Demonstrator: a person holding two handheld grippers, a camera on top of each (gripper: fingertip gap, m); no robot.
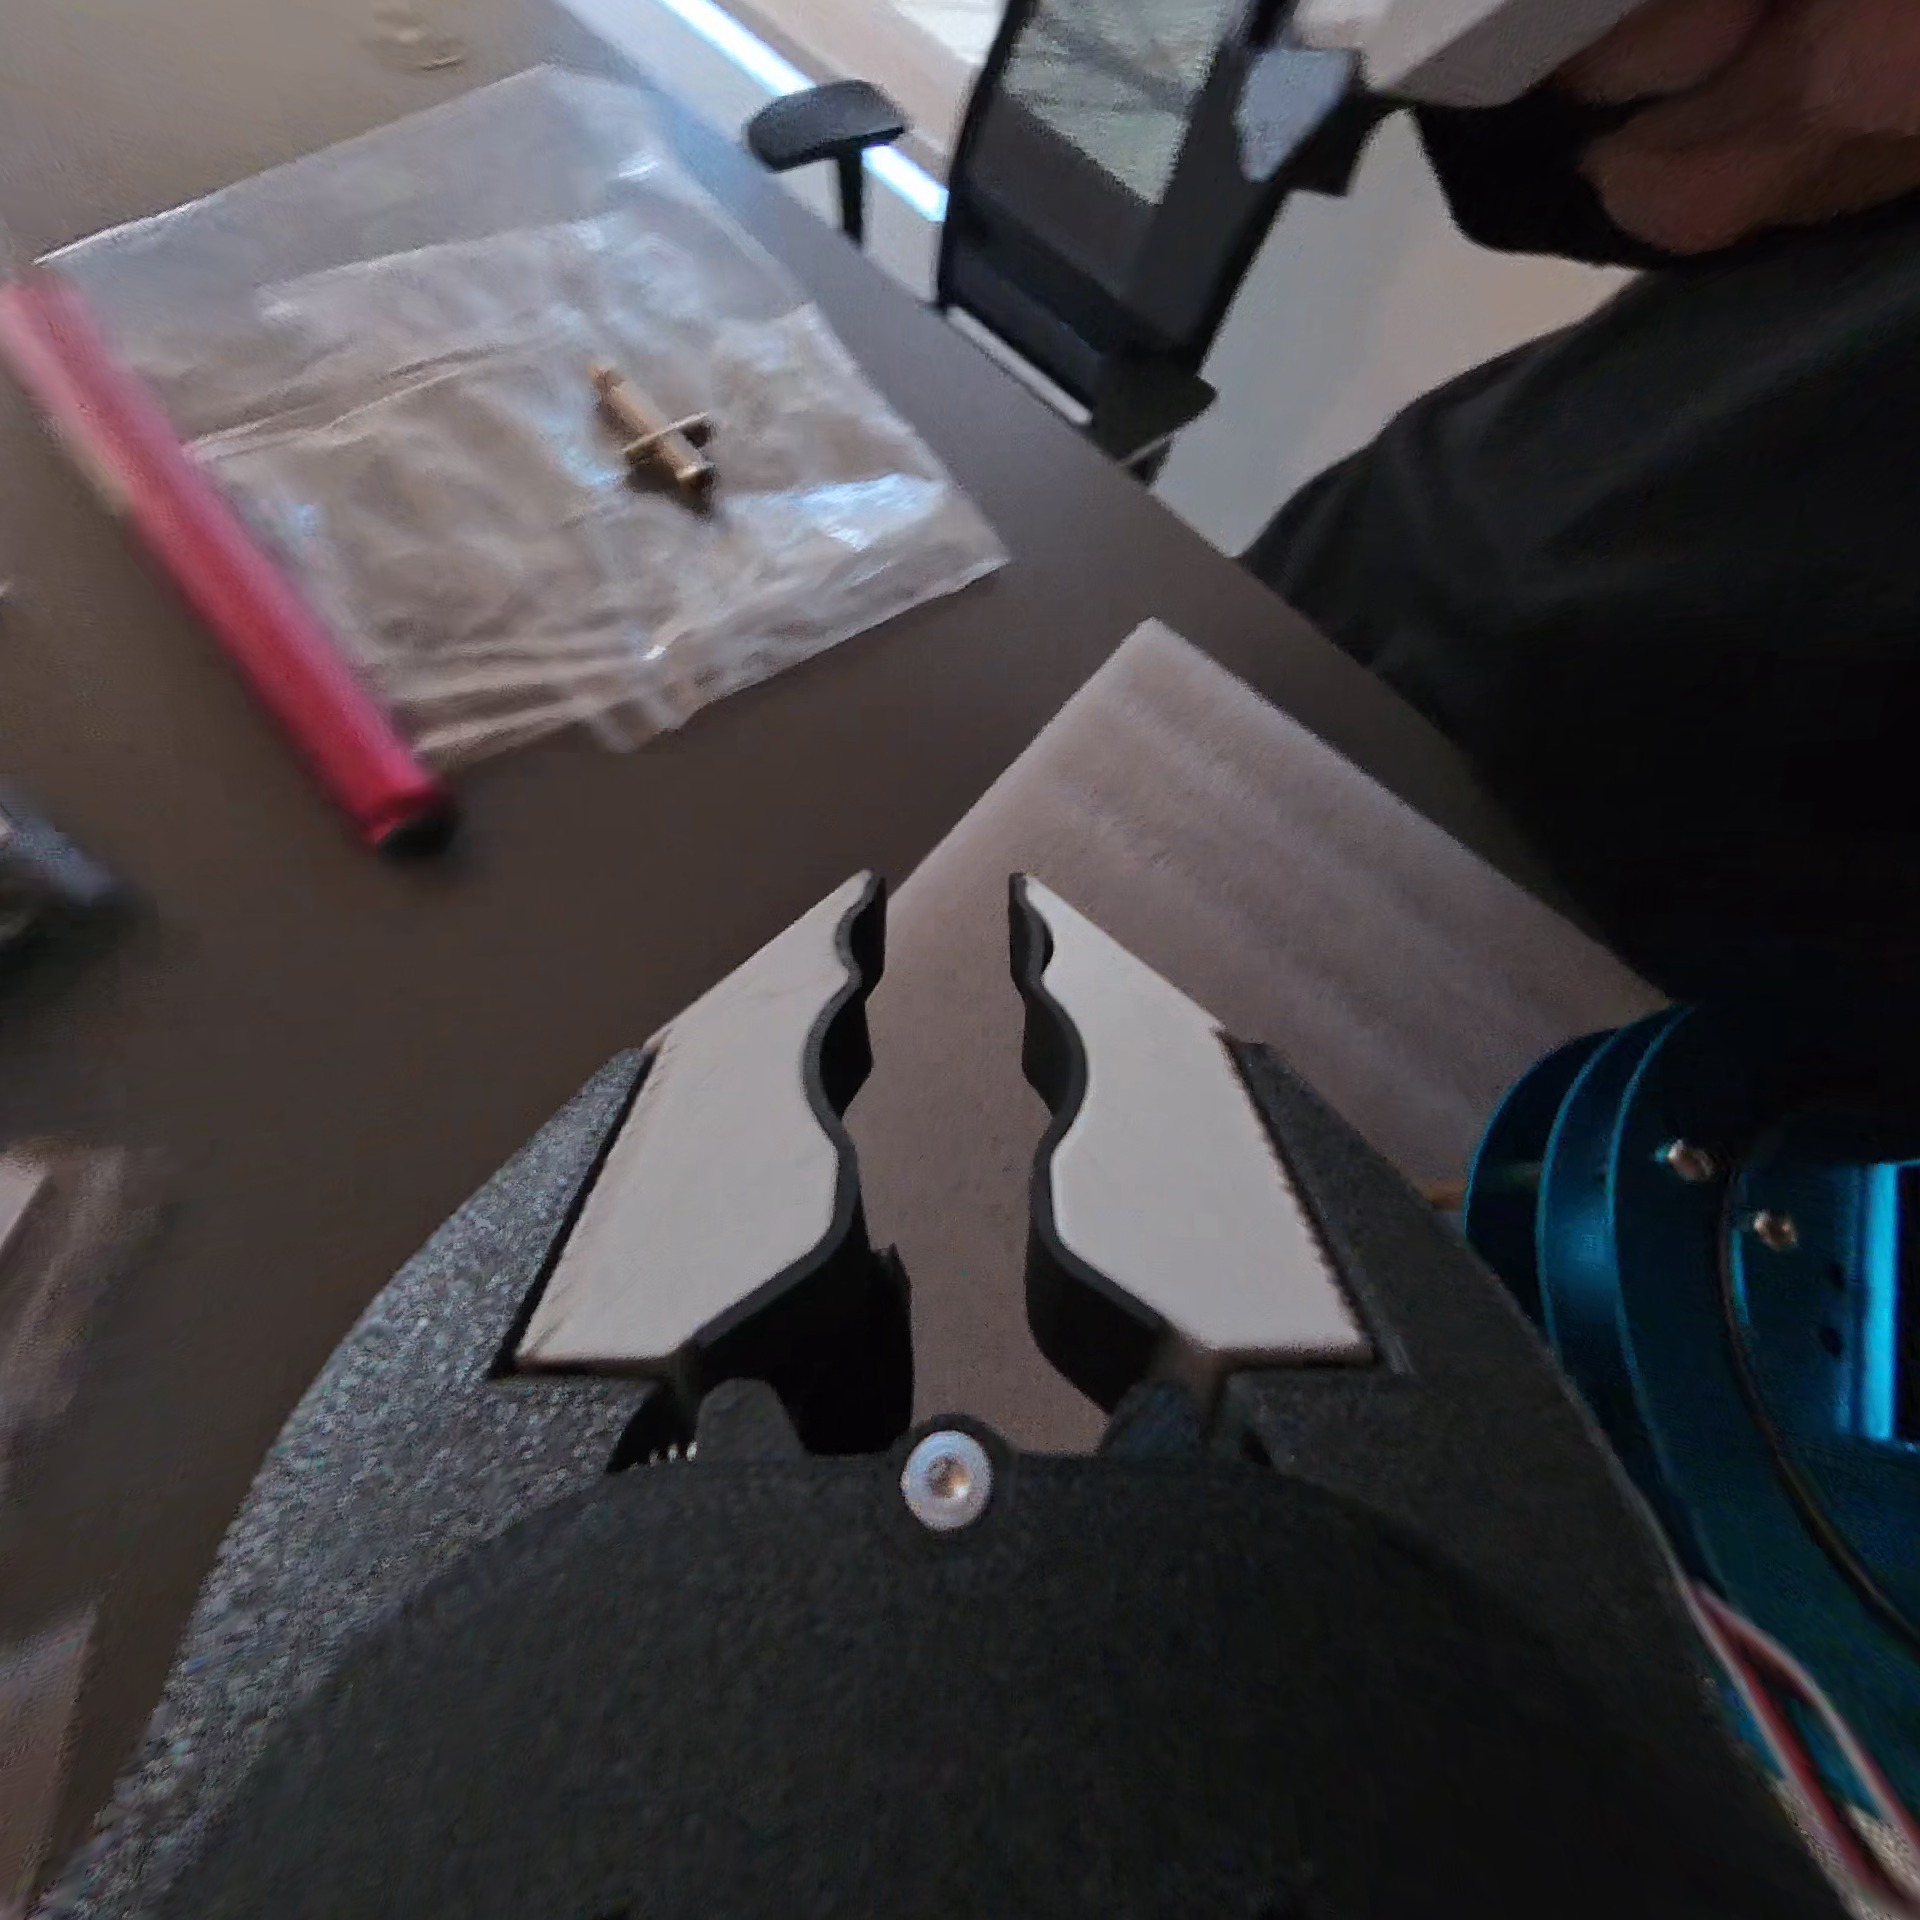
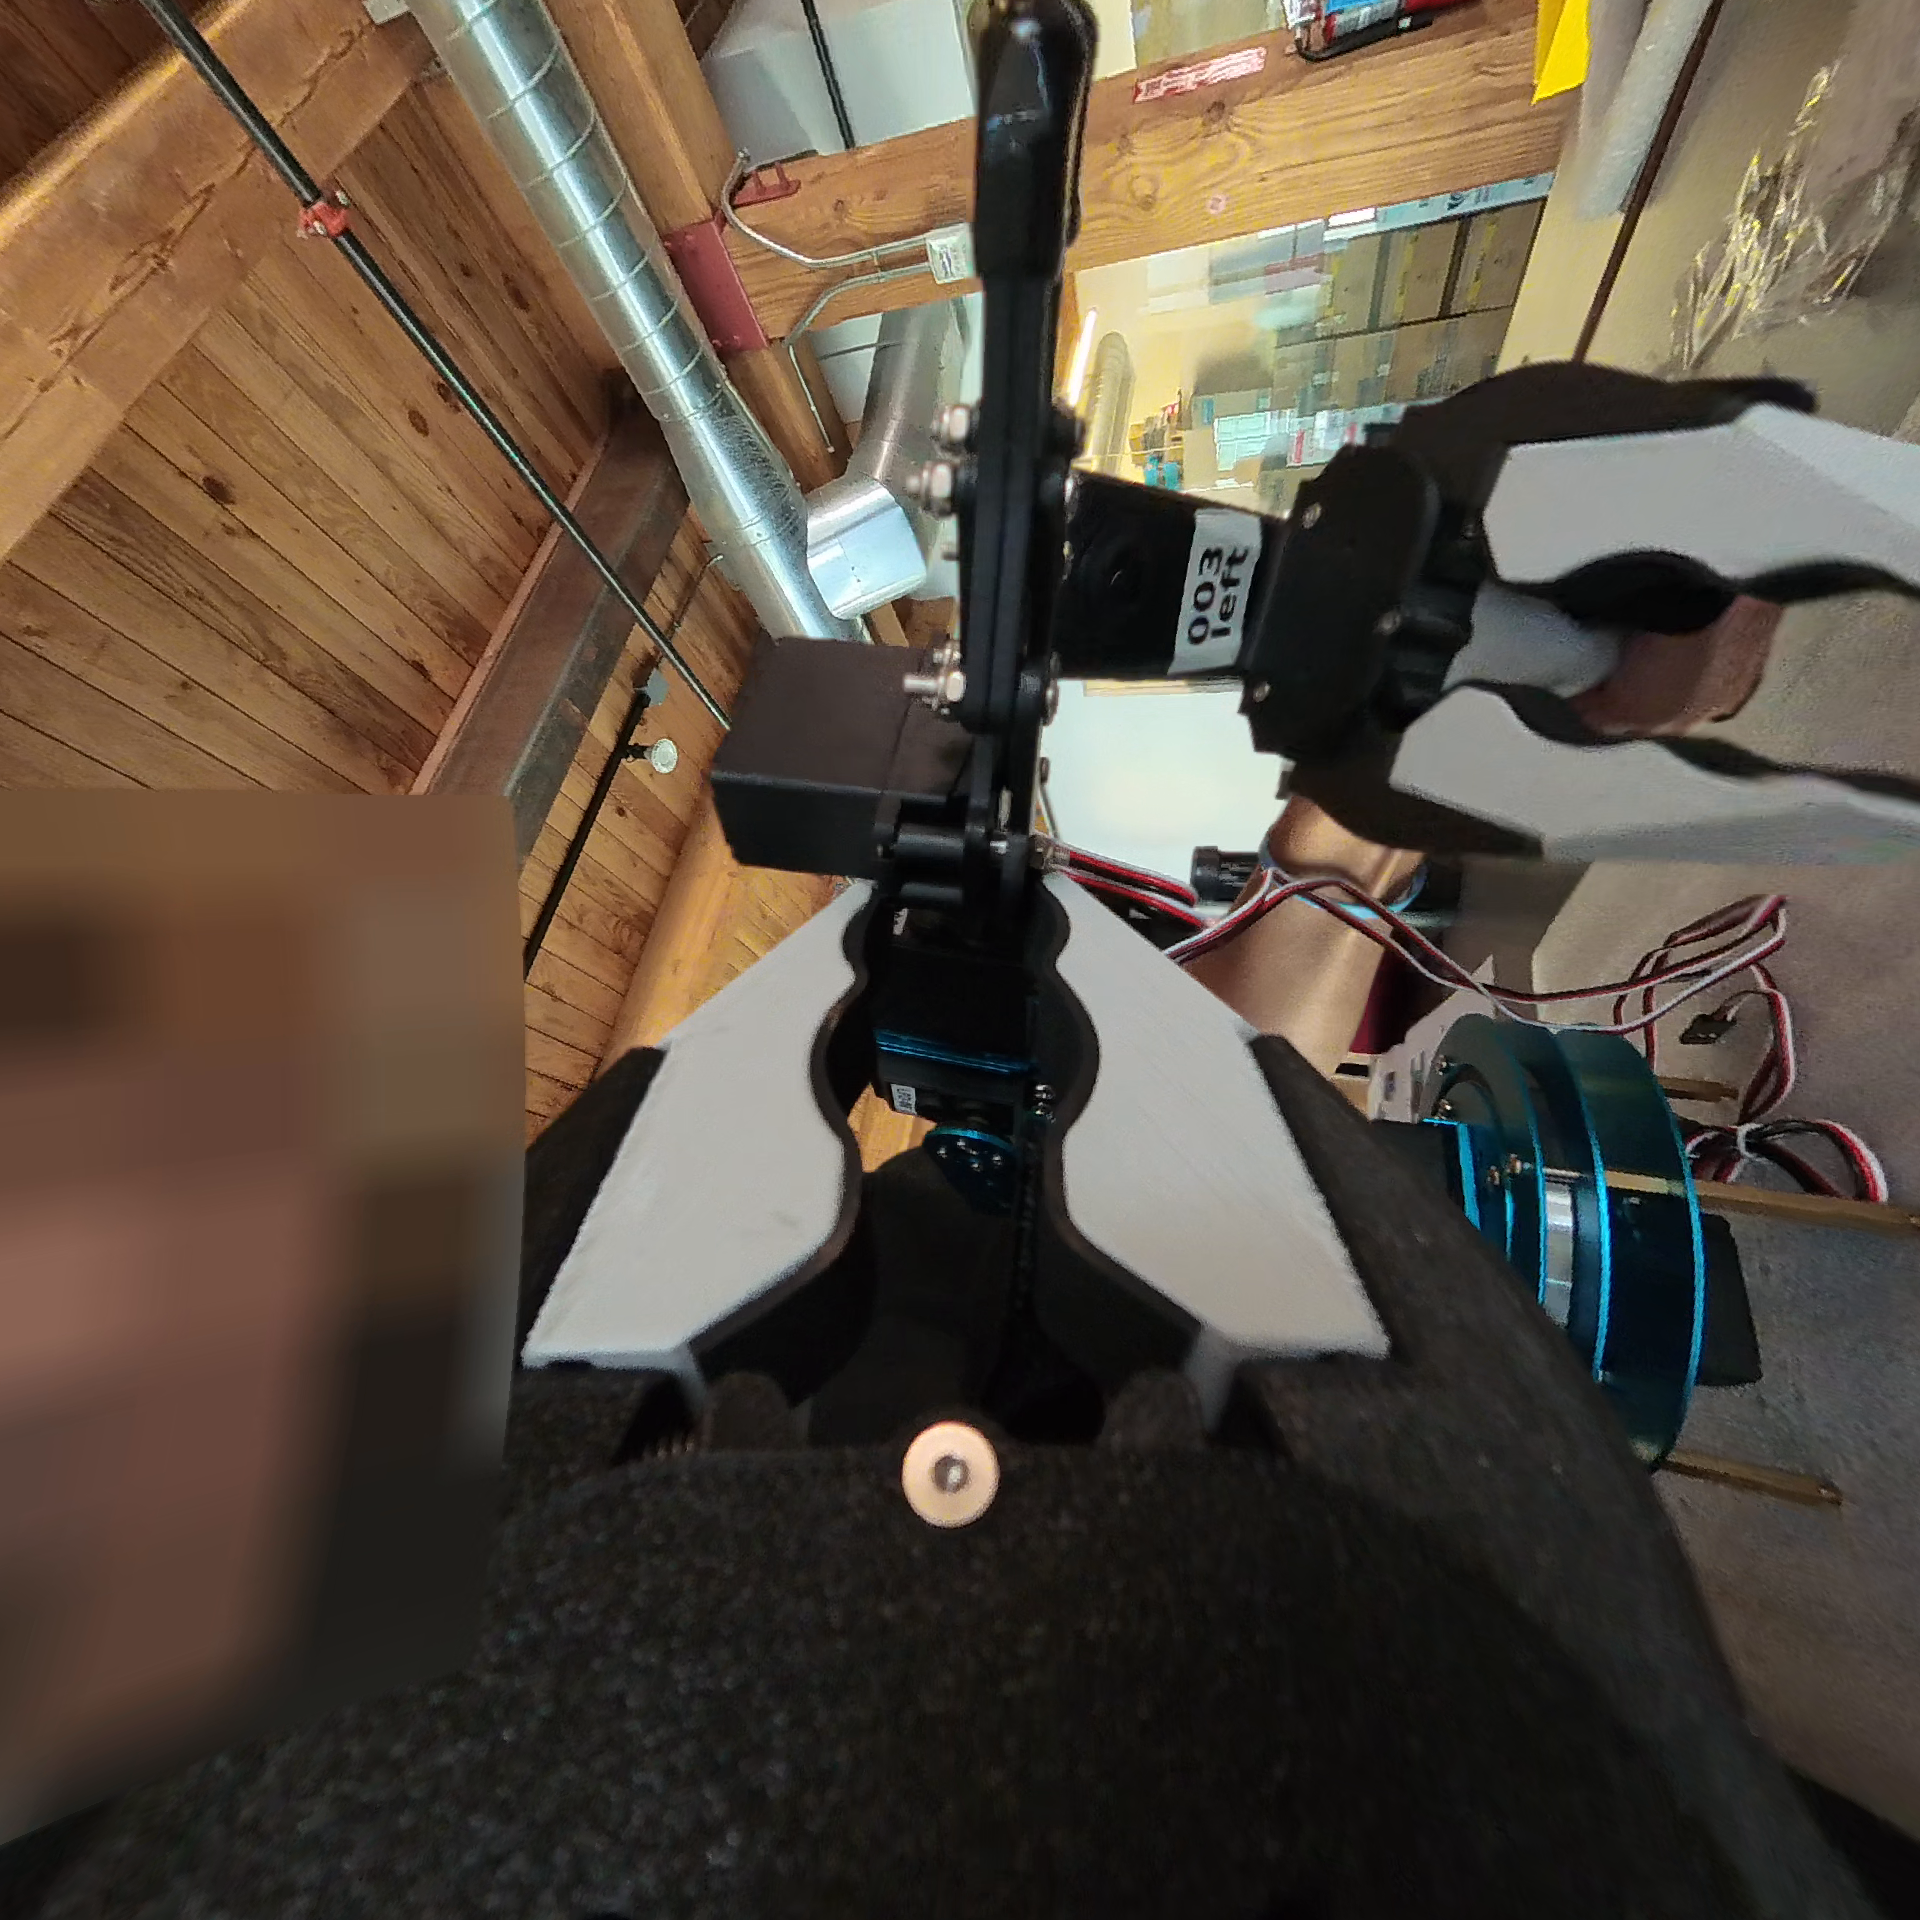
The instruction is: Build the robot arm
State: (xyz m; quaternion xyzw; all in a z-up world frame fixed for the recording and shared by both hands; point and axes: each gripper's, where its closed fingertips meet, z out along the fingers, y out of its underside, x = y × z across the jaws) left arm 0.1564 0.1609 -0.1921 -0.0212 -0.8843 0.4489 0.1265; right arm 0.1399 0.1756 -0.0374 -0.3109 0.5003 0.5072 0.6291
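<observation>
My right gripper (image 2: 961, 906) is shut on a black servo arm (image 2: 1013, 436) with blue metal parts, clamping its lower servo body; the arm rises up and away from the jaws. A blue round base (image 2: 1579, 1236) with red, white and black wires (image 2: 1621, 966) sits to the right. My left gripper (image 1: 948, 894) is open and empty, its jaws a little apart, above a brown table (image 1: 644, 935) and the corner of a grey sheet (image 1: 1247, 831). The blue base (image 1: 1662, 1299) is close on its right. The left gripper (image 2: 1787, 644) also shows at the upper right of the right wrist view.
Clear plastic bags (image 1: 499, 416) lie on the table with a small brass part (image 1: 655, 436) on them. A pink cylinder (image 1: 229, 582) lies beside them. A person in black (image 1: 1662, 571) stands at the table's edge. A black office chair (image 1: 1091, 187) is behind. The grippers' ends are close to 15 centimeters from one another.
</observation>
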